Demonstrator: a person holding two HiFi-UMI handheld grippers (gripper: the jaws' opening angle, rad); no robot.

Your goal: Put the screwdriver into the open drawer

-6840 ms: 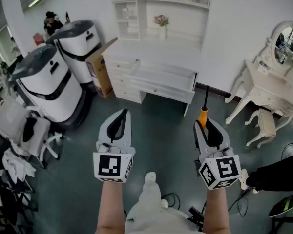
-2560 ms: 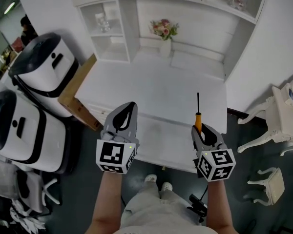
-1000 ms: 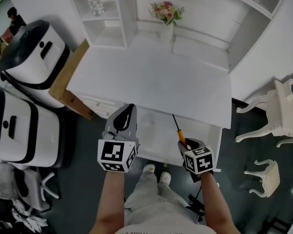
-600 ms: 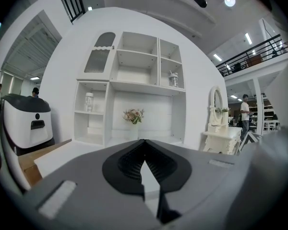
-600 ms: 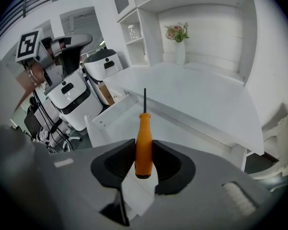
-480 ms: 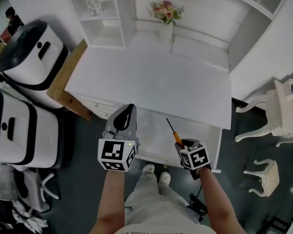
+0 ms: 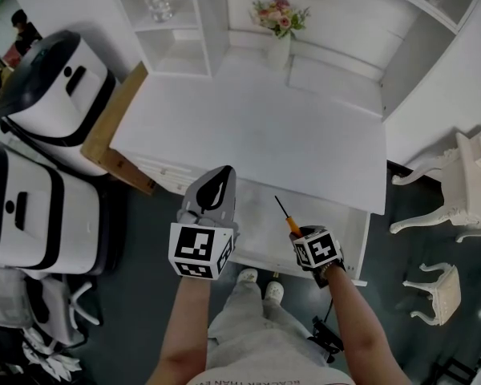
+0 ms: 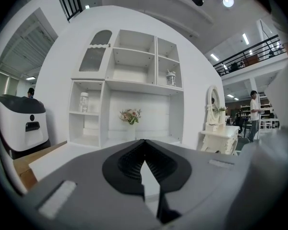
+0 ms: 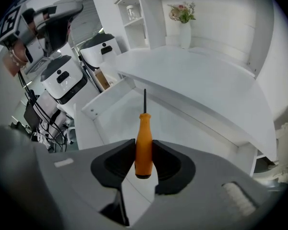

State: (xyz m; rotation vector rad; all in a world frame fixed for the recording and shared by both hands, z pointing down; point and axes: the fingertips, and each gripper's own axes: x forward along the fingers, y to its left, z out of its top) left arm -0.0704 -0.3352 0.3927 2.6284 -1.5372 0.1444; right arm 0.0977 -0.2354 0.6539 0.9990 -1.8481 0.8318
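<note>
The screwdriver (image 7: 289,221) has an orange handle and a thin dark shaft. My right gripper (image 7: 298,235) is shut on the handle, with the shaft pointing forward and down over the open white drawer (image 7: 354,235) under the desk top. In the right gripper view both pads press the orange screwdriver (image 9: 143,145) handle, the right gripper (image 9: 144,151) hangs above the drawer (image 9: 116,113), and the drawer's floor shows bare. My left gripper (image 7: 225,172) hovers level over the drawer's left part, shut with nothing in it. Its tips meet in the left gripper view (image 8: 144,141).
A white desk top (image 7: 248,127) lies beyond the drawer, with a vase of flowers (image 7: 280,24) and shelves at the back. Two white machines (image 7: 32,175) and a brown board (image 7: 112,135) stand to the left. A white dressing table (image 7: 473,183) and stool (image 7: 433,289) stand to the right.
My right gripper has sunk toward the drawer and tipped further down, carrying the screwdriver. The left gripper has hardly moved.
</note>
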